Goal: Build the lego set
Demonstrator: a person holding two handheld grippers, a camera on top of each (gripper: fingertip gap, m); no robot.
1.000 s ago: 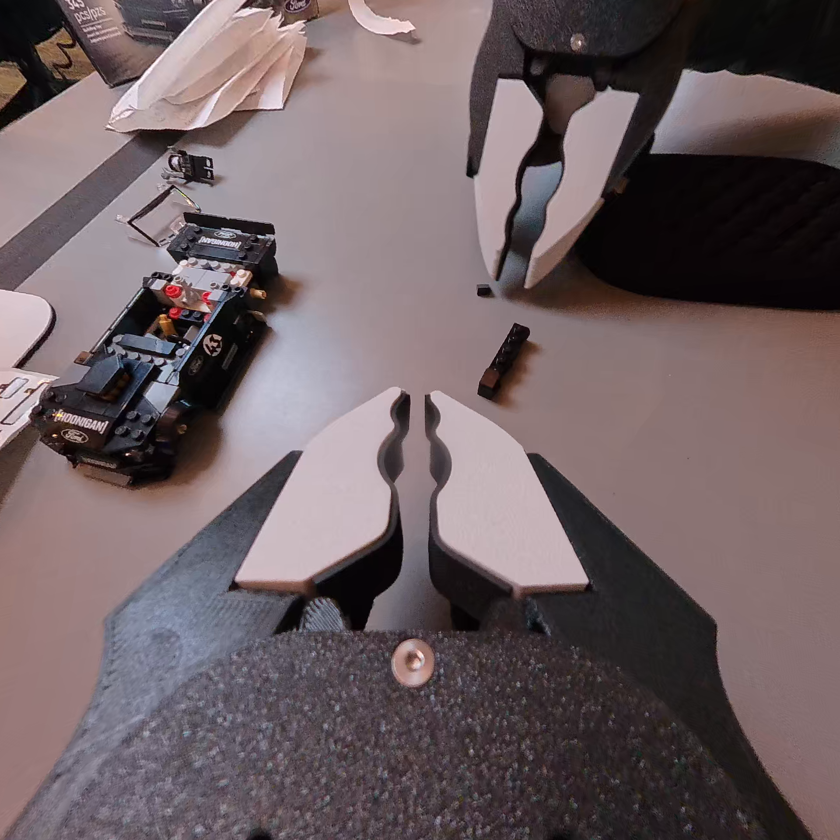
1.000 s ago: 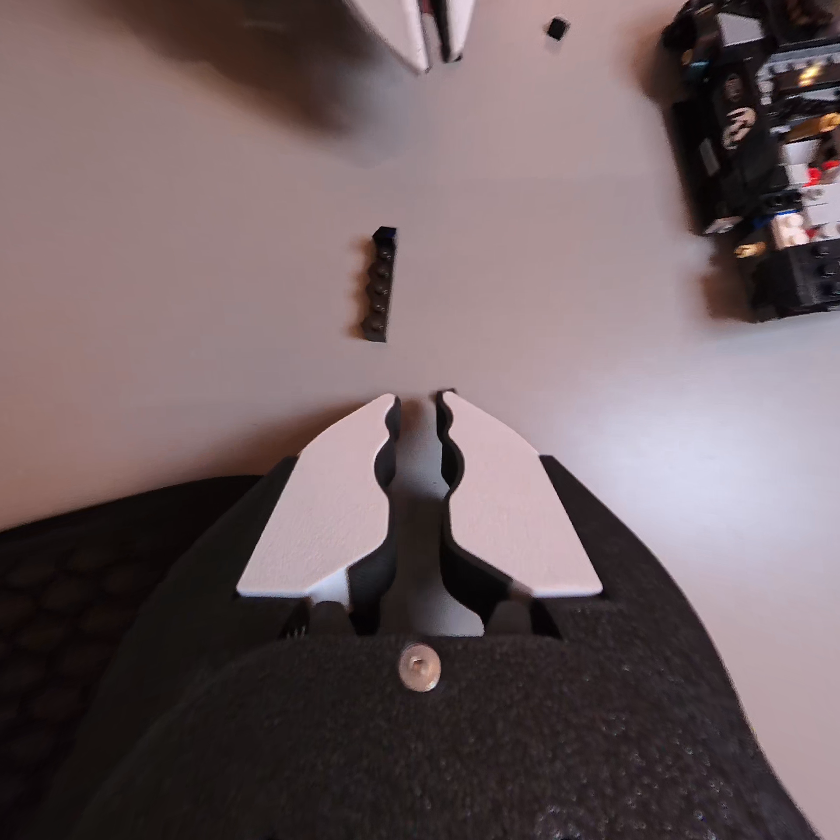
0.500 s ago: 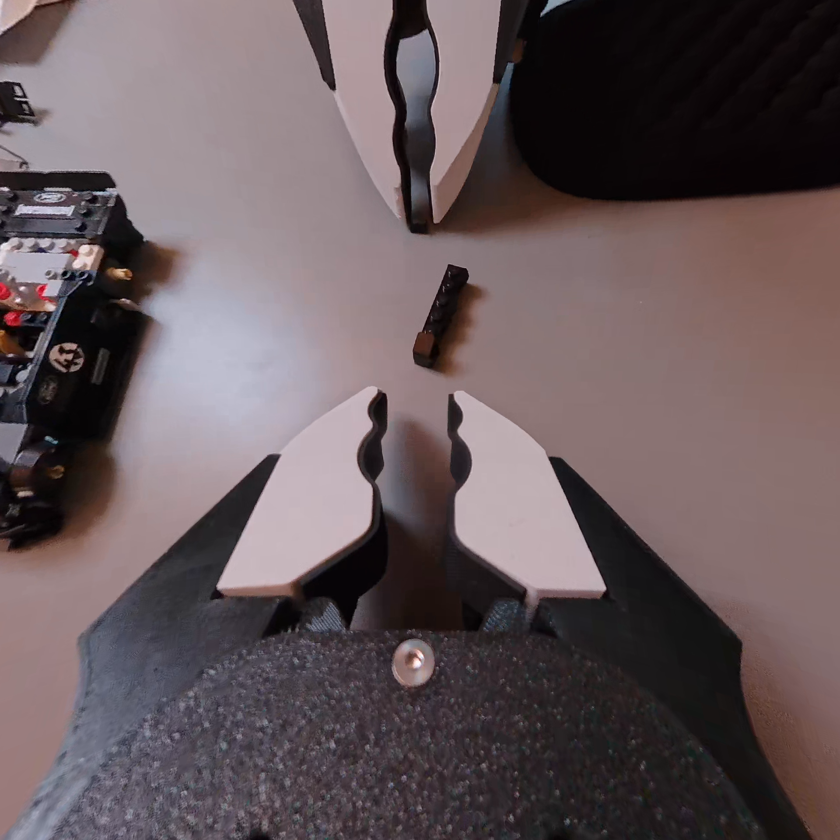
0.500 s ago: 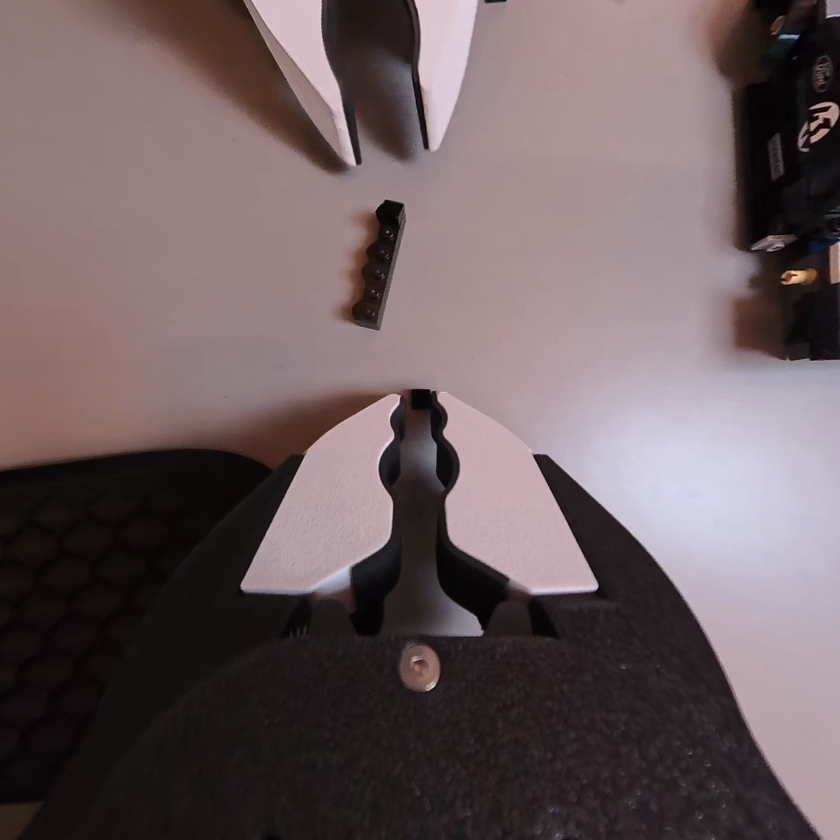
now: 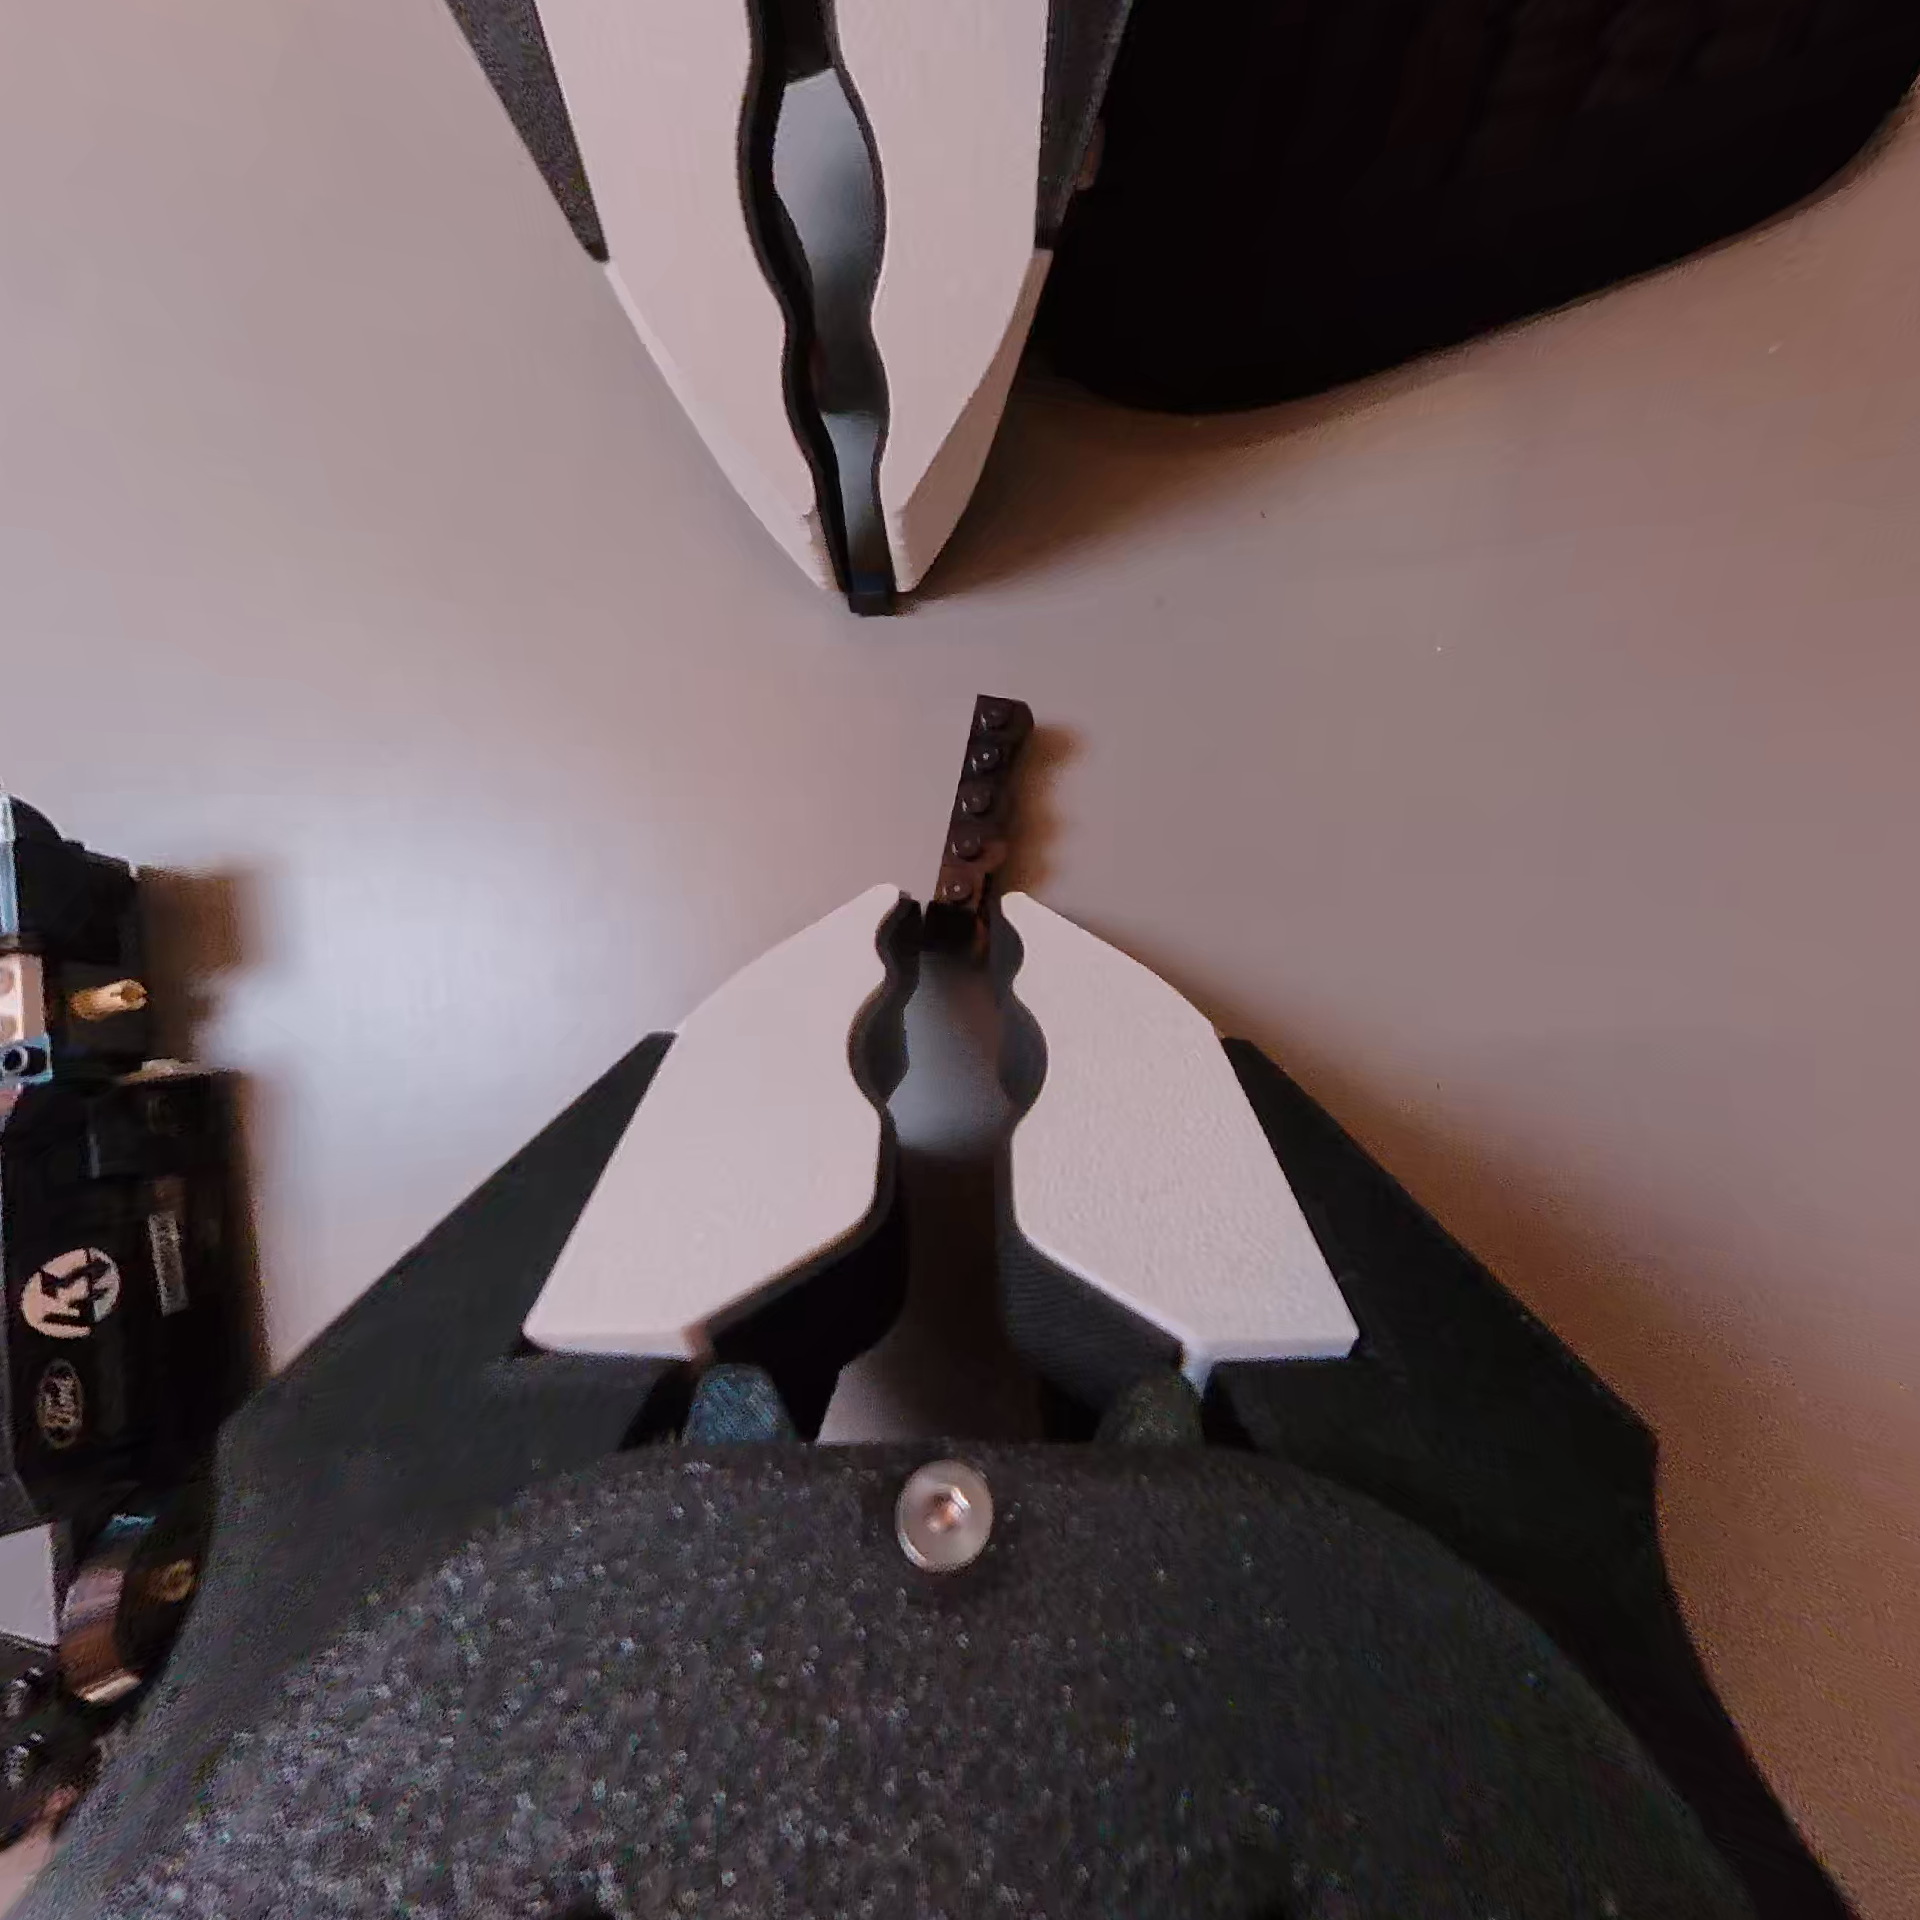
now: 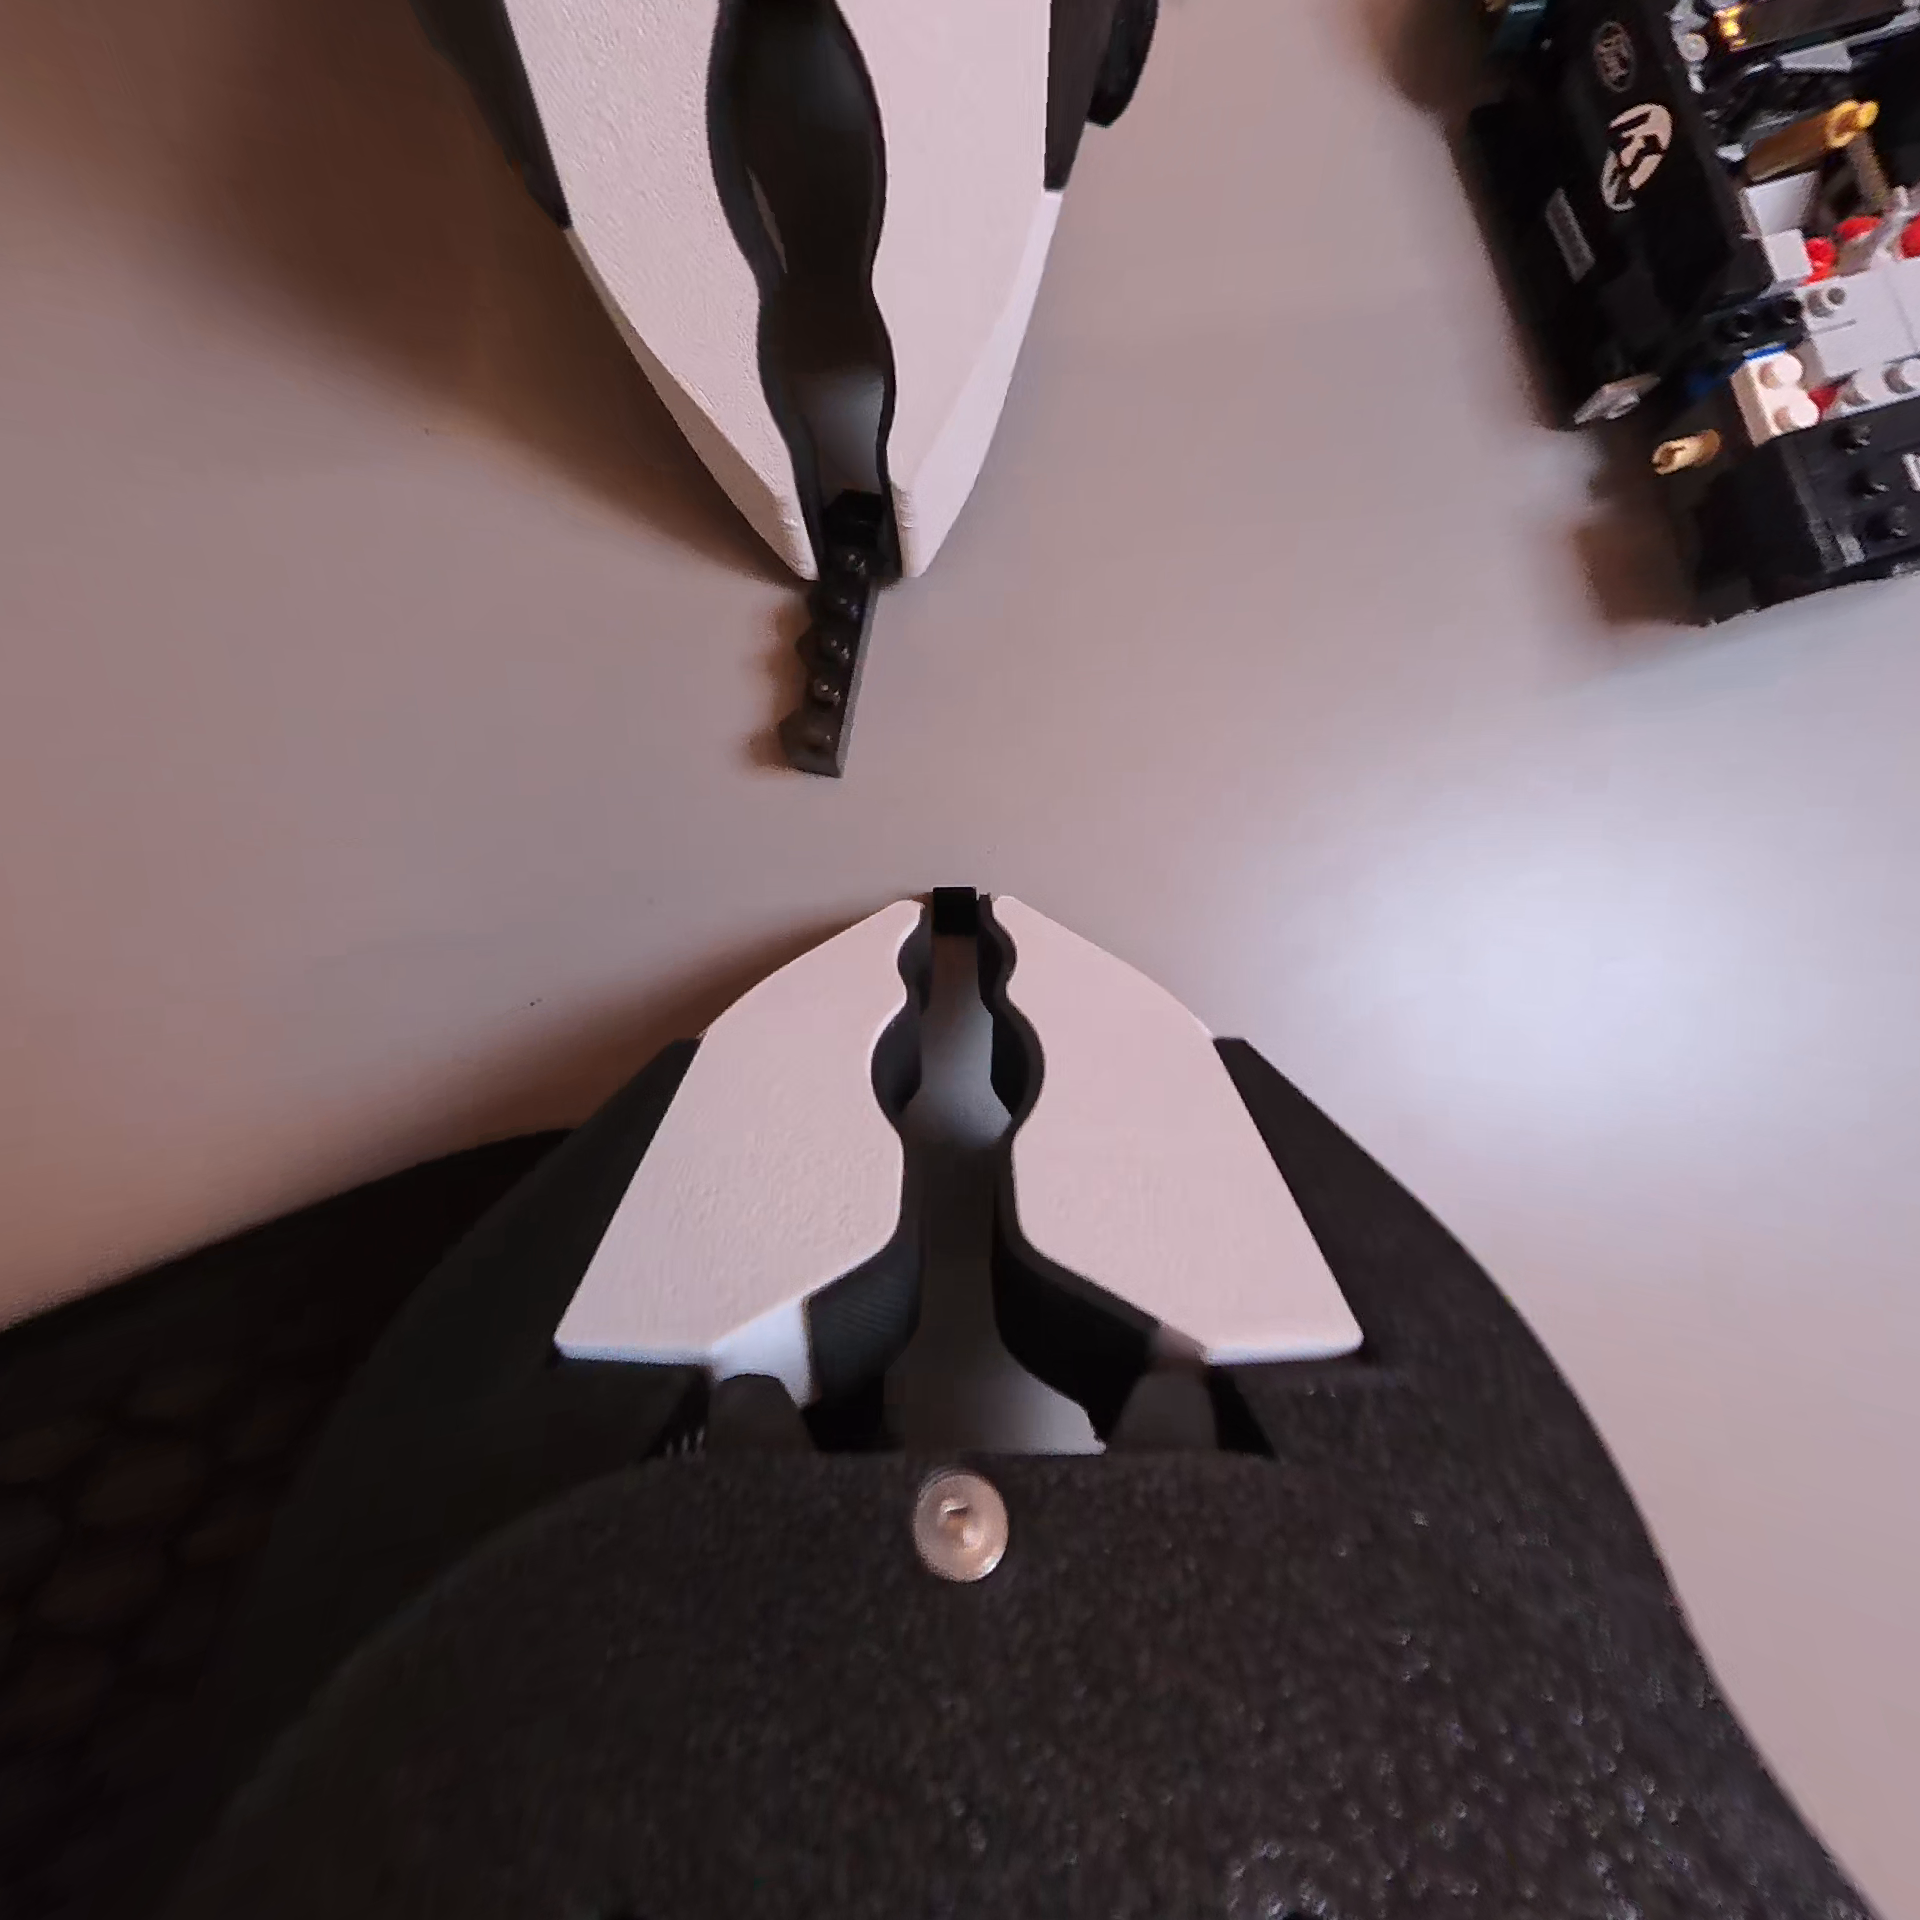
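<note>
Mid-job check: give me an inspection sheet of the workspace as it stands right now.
Surface: grey table, bare between the grippers.
Job's things: long black studded plate flat on the table, near end between the left fingertips; small black piece pinched at the right tips; part-built black lego car to the side.
Clutter: nothing seen.
Grippers: left gripper closed around the plate's end; right gripper shut on the small piece; the two face each other.
Cables: nothing seen.
Surroundings: black textured pad beside the right gripper.
</note>
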